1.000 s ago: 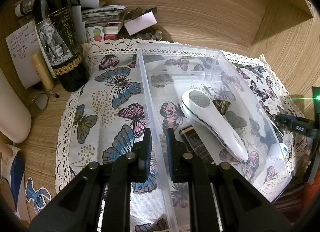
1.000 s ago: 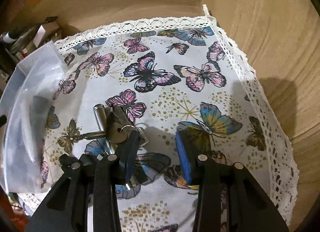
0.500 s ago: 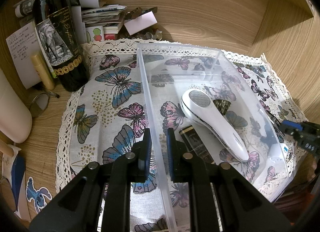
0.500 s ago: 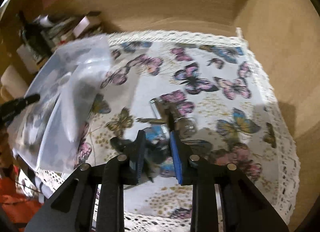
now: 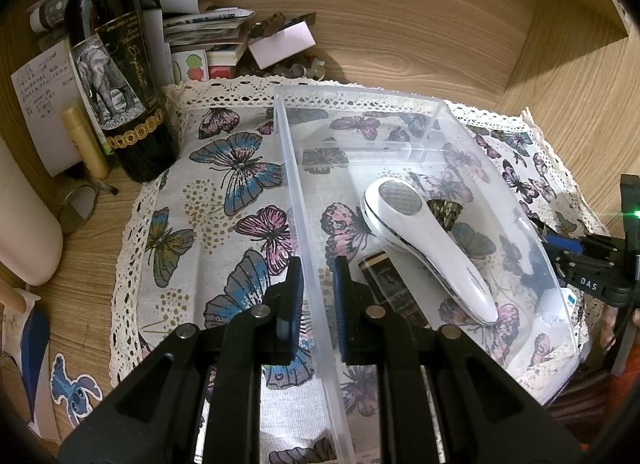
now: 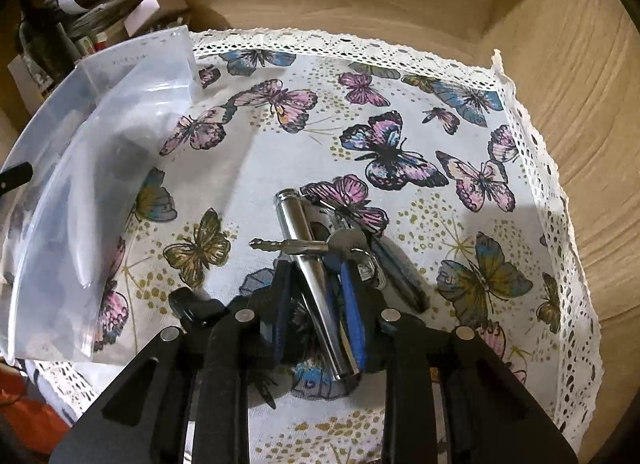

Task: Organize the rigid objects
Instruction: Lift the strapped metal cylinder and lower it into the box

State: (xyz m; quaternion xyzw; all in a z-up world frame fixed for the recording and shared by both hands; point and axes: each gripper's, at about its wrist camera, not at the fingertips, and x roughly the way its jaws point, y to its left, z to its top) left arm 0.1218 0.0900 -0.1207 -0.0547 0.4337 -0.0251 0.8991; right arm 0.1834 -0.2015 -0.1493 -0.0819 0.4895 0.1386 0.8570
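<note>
The left tongs (image 5: 317,296) are being held nearly closed astride the left wall of the clear plastic bin (image 5: 298,199), one pad on each side of it at the lower centre of the left wrist view; whether the pads are actually pressing the wall cannot be told. The right tongs (image 6: 318,304) are being clamped around a key bunch (image 6: 320,264) at the lower centre of the right wrist view, with a tapered silver metal cylinder (image 6: 308,260) caught between the blue pads and a silver key (image 6: 288,246) sticking out to the left across it.

Inside the bin, right of the gripped wall, a white handheld device (image 5: 424,248) is lying diagonally, its round mesh head toward the upper left. A dark rectangular box (image 5: 388,288) is lying just beside its handle, toward the lower left. The bin is being carried by a butterfly-print cloth (image 5: 240,183) with a lace edge, spread over the wooden desk (image 5: 400,35).

In the upper left of the left wrist view, a dark wine bottle (image 5: 120,75) with an elephant label is standing at the cloth's corner, with papers (image 5: 192,19) piled behind it. In the right wrist view, the bin (image 6: 80,183) is occupying the left side, near the key bunch but apart from it.
</note>
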